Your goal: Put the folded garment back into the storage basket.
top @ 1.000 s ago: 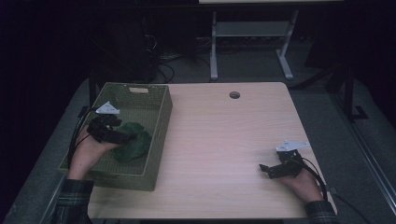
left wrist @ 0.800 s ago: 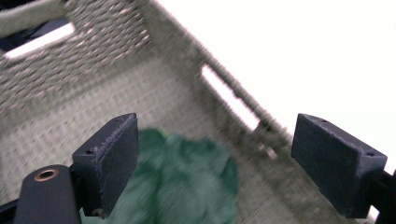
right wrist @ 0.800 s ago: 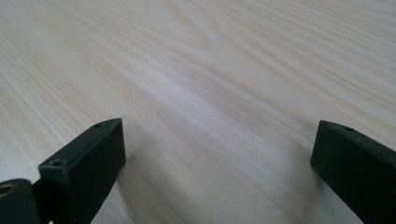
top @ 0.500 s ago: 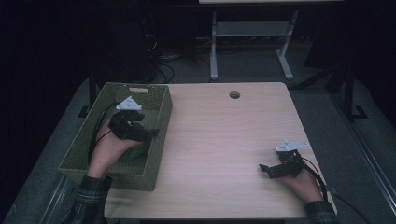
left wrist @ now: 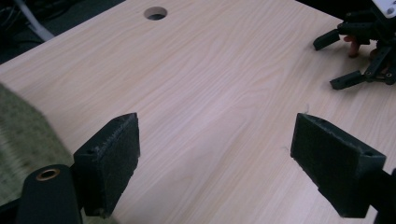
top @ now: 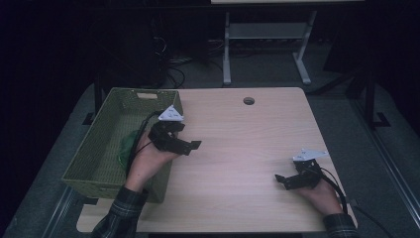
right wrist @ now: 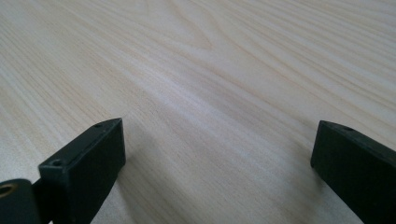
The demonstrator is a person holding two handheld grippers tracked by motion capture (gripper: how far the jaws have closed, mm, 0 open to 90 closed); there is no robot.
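Both tongs stood open and empty: my left tongs point(top: 190, 145) hung over the table point(top: 247, 148) just beside the basket point(top: 106, 144), my right tongs point(top: 281, 179) rested low near the table's front edge. Inside the basket lay the green thing point(top: 128, 148), so I judged the drop finished; next called for another item to fetch

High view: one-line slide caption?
Left tongs open beside the olive woven basket; right tongs open on the pale wooden table.
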